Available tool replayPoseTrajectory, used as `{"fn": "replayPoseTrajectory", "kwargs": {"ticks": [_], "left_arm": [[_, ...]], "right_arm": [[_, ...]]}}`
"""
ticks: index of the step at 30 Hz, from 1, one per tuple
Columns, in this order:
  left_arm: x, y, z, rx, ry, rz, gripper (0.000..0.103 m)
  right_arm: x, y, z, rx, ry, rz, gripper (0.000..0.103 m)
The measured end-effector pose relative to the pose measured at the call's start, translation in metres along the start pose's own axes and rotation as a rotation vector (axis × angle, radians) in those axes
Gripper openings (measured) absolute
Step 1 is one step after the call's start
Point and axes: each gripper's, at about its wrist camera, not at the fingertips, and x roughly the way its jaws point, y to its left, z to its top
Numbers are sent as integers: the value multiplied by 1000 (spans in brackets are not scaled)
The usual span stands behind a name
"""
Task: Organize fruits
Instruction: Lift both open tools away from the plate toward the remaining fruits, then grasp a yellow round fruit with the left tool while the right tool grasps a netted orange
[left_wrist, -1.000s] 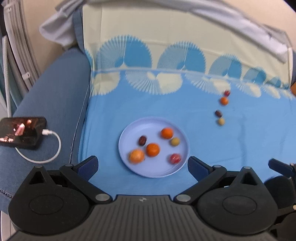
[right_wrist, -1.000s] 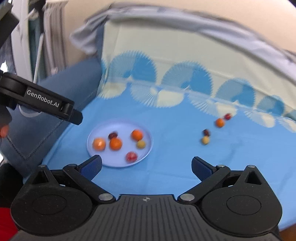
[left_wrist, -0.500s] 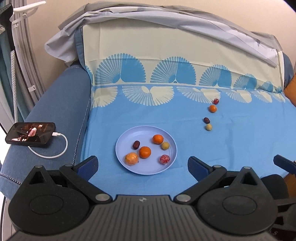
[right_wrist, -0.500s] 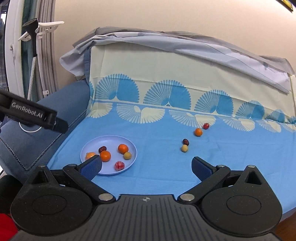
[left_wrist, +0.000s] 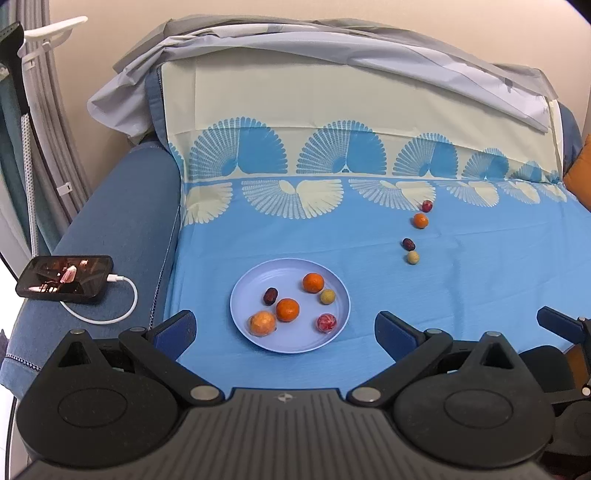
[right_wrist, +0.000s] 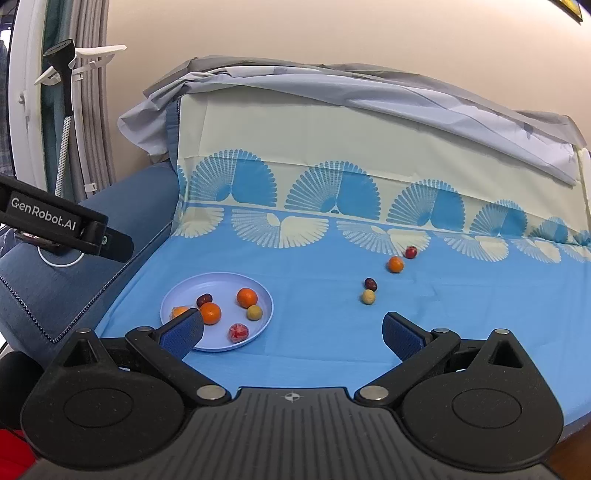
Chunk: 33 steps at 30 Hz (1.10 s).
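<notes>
A lilac plate (left_wrist: 258, 343) (right_wrist: 177, 291) lies on the blue sheet and holds several small fruits: oranges (left_wrist: 313, 282), a dark date (left_wrist: 270, 296), a tan ball (left_wrist: 327, 296) and a red wrapped fruit (left_wrist: 326, 322). Farther right on the sheet lie a red fruit (left_wrist: 427, 205) (right_wrist: 410, 252), an orange (left_wrist: 420, 220) (right_wrist: 395, 264), a dark date (left_wrist: 408, 243) (right_wrist: 370, 284) and a tan ball (left_wrist: 413, 257) (right_wrist: 368, 296). My left gripper (left_wrist: 285, 330) is open and empty just before the plate. My right gripper (right_wrist: 293, 332) is open and empty, back from the loose fruits.
A phone (left_wrist: 64, 275) on a white cable lies on the blue sofa arm at the left. A cream and blue patterned backrest (left_wrist: 351, 122) rises behind the sheet, with grey cloth draped on top. An orange cushion (left_wrist: 580, 173) sits at the far right.
Both grippers have pulled back and up from the sheet, so the plate and loose fruits look smaller and farther. The fruits have not moved. Both grippers stay open.
</notes>
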Motion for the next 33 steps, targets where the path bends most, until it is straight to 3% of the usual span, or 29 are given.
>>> {"fn": "replayPoseTrajectory", "kwargs": {"ticks": [11, 21, 26, 33], "left_arm": [[15, 0, 0, 3, 31, 5, 103], [46, -14, 11, 14, 71, -13, 103], [84, -42, 20, 68, 105, -33, 103], [156, -106, 44, 148, 164, -146, 103]], "right_arm": [[11, -10, -2, 33, 24, -12, 102], [38, -55, 4, 107, 19, -118, 102], [58, -97, 10, 152, 24, -195, 102], [102, -163, 22, 199, 51, -261, 102]]}}
